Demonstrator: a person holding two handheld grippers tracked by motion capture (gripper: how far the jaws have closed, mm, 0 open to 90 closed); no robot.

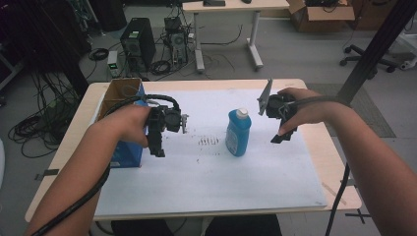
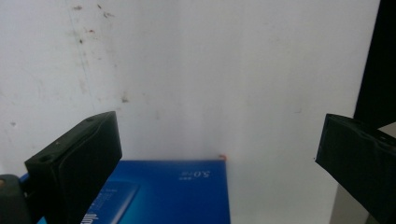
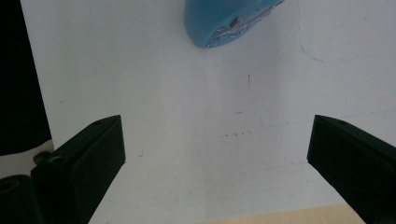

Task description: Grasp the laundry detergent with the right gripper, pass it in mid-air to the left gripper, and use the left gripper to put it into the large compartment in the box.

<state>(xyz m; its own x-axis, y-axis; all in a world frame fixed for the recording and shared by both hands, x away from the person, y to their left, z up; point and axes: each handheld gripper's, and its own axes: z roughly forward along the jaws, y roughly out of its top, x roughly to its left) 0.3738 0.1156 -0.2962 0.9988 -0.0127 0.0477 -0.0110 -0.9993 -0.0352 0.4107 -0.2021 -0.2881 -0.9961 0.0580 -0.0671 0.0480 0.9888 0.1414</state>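
Note:
A blue bottle with a white cap stands upright near the middle of the white mat. Its base lies at the top of the right gripper view. My left gripper hangs over the mat left of the bottle, jaws wide open and empty, beside a blue box. A corner of that box sits between the left jaws, below them. My right gripper hovers right of the bottle, open and empty, pointing down at the mat.
An open cardboard box stands at the table's left edge, behind the blue box. Dark scuff marks lie on the mat between the grippers. A black post rises at the right rear. Computers and cables sit on the floor beyond.

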